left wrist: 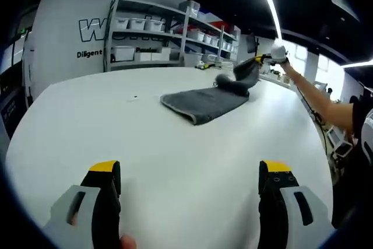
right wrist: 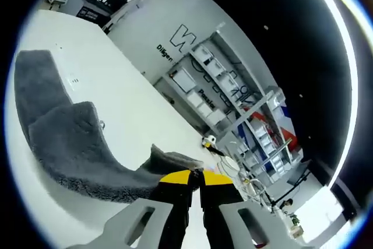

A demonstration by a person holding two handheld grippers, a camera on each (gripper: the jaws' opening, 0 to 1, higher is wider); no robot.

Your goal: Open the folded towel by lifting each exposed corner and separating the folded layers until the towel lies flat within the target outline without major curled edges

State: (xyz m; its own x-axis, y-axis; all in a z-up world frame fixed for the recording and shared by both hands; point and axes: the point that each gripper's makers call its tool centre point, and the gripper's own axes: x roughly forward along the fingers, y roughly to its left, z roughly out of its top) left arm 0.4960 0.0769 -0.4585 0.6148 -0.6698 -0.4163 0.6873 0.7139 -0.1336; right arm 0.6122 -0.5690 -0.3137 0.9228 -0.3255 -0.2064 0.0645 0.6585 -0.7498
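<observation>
Right gripper (right wrist: 195, 180) lifting 1 corner of the grey towel (left wrist: 204, 102).

Its jaws are pinched tight on the towel's far corner, raised off the white table (left wrist: 87, 121), while most of the cloth lies mid-table. The left gripper (left wrist: 189, 174) hangs wide open and empty, well short of the towel. Best to draw the corner up and outward smoothly, so the layers peel apart without bunching.

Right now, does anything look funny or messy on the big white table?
Only the grey towel: it isn't flat. The right gripper is shut on one corner and holds it up off the white table, so that end hangs in a curl while the rest lies flat. The left gripper is open, away from it. Nothing looks spilled or broken.
</observation>
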